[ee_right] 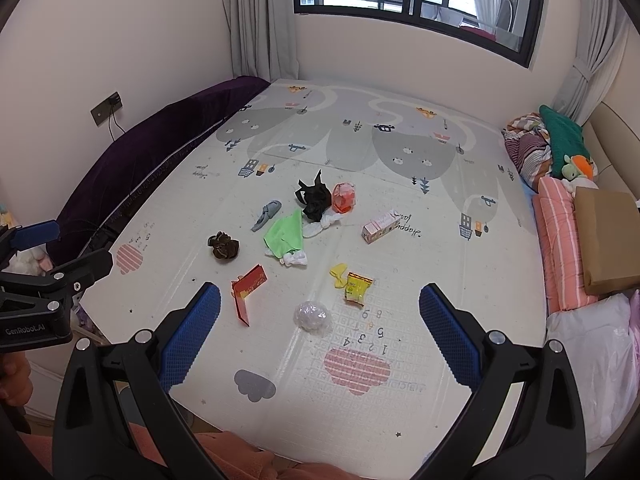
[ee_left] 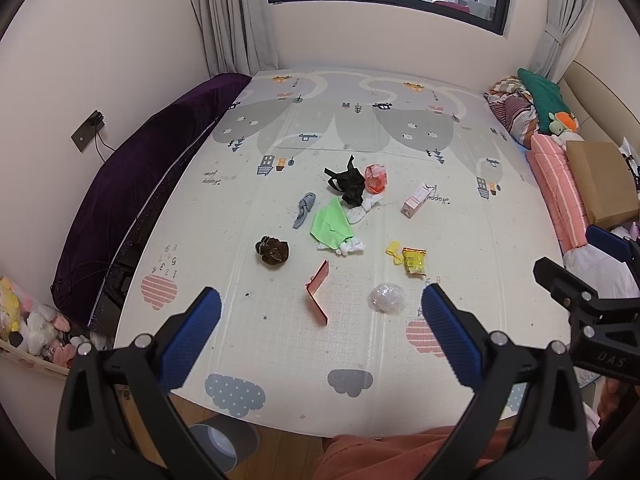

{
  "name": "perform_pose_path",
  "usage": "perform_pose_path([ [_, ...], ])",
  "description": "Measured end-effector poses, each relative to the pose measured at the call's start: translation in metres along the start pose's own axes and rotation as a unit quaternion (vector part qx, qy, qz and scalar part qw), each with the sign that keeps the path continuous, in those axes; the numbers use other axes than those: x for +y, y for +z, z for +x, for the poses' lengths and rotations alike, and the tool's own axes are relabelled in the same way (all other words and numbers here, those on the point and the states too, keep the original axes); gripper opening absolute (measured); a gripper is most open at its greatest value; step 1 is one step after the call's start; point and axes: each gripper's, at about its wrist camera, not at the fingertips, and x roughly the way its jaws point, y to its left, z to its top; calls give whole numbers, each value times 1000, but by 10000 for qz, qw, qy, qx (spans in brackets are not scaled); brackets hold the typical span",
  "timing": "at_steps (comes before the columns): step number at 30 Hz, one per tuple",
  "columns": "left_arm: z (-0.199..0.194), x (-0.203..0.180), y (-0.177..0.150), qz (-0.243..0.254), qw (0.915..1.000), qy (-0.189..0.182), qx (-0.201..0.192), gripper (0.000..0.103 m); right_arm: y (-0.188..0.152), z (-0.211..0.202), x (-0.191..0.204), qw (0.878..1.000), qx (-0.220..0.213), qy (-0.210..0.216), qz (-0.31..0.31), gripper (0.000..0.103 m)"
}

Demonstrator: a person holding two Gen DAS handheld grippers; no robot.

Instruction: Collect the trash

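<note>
Trash lies scattered on a patterned play mat (ee_left: 280, 360) (ee_right: 440, 248). Nearest are a folded red card (ee_left: 318, 296) (ee_right: 247, 290), a clear plastic wad (ee_left: 386, 297) (ee_right: 312, 316) and a yellow snack packet (ee_left: 414, 262) (ee_right: 357, 287). Farther lie a brown crumpled ball (ee_left: 273, 251) (ee_right: 224, 245), a green cloth (ee_left: 331, 224) (ee_right: 285, 234), a black bag (ee_left: 347, 182) (ee_right: 314, 196), a red-orange wrapper (ee_left: 376, 178) (ee_right: 344, 197) and a pink carton (ee_left: 416, 200) (ee_right: 380, 226). My left gripper (ee_left: 320, 324) and right gripper (ee_right: 319, 324) are open, empty, above the mat's near edge.
A purple cushion (ee_left: 132, 196) lines the left wall. Bedding, a cardboard box (ee_left: 600, 182) and a white bag (ee_right: 596, 360) are piled on the right. Stuffed toys (ee_left: 32, 324) sit at the lower left. A grey sock (ee_left: 305, 209) lies among the trash.
</note>
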Motion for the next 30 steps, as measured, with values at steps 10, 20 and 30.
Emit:
perform_pose_path([
  [10,3,1,-2,13,10000,-5,-9,99,9,-3,11,10000,5,14,14,96],
  [20,3,1,-2,14,10000,-16,-1,99,8,-3,9,10000,2,37,22,96],
  [30,3,0,-2,13,10000,-17,-3,99,13,-5,13,10000,-2,23,6,96],
])
